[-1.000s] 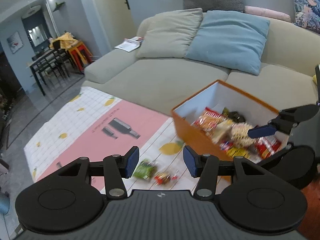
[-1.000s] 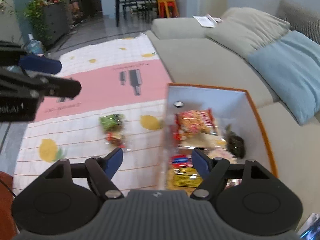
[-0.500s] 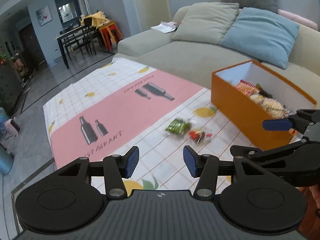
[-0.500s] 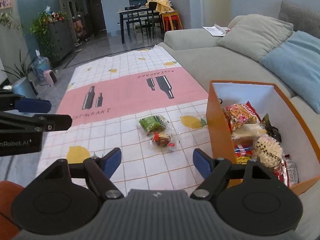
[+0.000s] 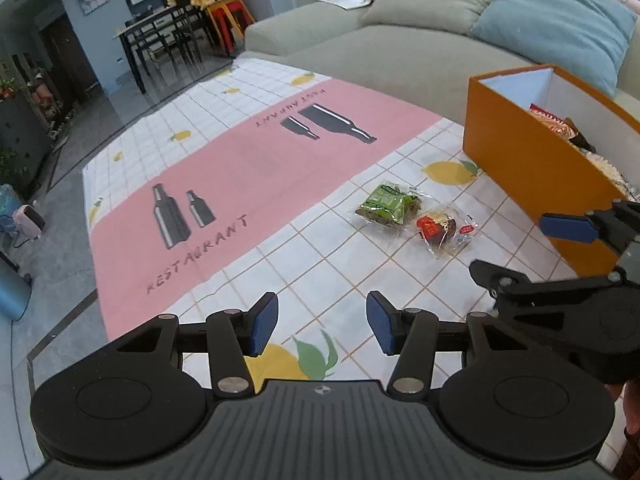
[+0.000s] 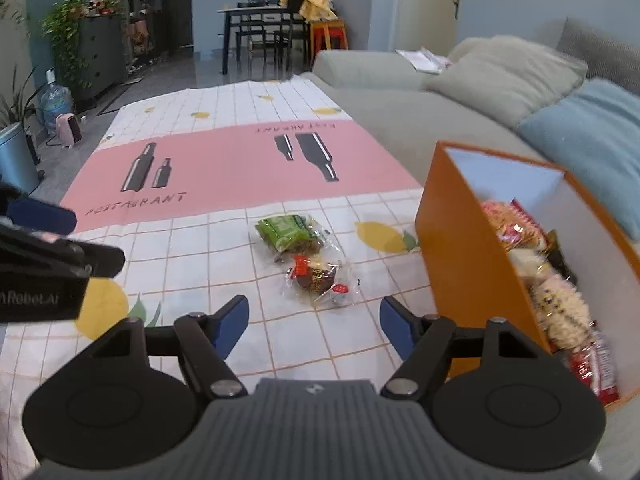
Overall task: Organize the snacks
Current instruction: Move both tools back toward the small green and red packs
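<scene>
A green snack packet point(image 5: 387, 205) point(image 6: 289, 233) and a clear packet with a red and brown snack point(image 5: 442, 230) point(image 6: 318, 279) lie side by side on the patterned tablecloth point(image 5: 248, 184) point(image 6: 224, 168). An orange box point(image 5: 532, 160) point(image 6: 460, 264) holding several snacks stands to their right. My left gripper point(image 5: 322, 328) is open and empty, above the cloth short of the packets. My right gripper point(image 6: 314, 326) is open and empty, just short of the red and brown packet; it also shows in the left wrist view point(image 5: 520, 254).
A grey sofa point(image 5: 400, 52) point(image 6: 400, 92) with beige and blue cushions lies behind the table. A dining table with chairs point(image 6: 264, 32), a plant on a cabinet point(image 6: 80, 44) and a water bottle point(image 6: 54, 104) stand across the room.
Both grippers have pulled back from over the orange box and dropped lower toward the tablecloth. The two packets now lie ahead of them. Both stayed open.
</scene>
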`<state>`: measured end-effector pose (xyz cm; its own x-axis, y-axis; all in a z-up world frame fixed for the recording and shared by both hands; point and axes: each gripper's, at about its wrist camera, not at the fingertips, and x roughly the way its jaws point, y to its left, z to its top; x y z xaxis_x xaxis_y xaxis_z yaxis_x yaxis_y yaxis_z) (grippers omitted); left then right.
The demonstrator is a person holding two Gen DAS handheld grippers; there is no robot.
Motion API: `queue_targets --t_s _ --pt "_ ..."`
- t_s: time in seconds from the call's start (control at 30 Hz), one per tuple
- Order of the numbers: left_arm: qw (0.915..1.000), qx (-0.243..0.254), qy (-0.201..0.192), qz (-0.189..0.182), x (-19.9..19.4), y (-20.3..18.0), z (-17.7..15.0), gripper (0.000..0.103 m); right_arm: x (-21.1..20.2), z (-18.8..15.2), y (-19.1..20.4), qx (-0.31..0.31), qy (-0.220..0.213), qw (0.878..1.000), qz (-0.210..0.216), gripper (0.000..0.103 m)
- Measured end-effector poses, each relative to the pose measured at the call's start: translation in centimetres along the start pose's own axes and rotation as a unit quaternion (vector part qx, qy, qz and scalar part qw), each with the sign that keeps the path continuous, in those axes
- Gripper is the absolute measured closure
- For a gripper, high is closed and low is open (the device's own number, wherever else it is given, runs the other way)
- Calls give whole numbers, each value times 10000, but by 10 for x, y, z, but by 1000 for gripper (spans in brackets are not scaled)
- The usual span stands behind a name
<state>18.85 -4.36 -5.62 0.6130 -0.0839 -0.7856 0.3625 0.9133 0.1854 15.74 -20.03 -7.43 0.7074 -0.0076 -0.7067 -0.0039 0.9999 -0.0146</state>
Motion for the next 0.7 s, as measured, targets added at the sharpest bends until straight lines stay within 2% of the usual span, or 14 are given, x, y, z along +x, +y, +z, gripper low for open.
queue_targets --t_s 0.13,0.3,0.47,0.7 --pt "9998 -4 63 -168 17 0 8 43 21 6 -8 125 19 9999 70 43" --pt "9995 177 88 -266 37 -5 17 43 46 9 -10 78 35 9999 139 47" --pt "9983 467 -48 -337 52 -13 28 43 66 13 -11 25 53 9995 309 54" --pt "9979 491 -59 -413 71 -6 38 38 86 14 -19 99 40 9975 695 55"
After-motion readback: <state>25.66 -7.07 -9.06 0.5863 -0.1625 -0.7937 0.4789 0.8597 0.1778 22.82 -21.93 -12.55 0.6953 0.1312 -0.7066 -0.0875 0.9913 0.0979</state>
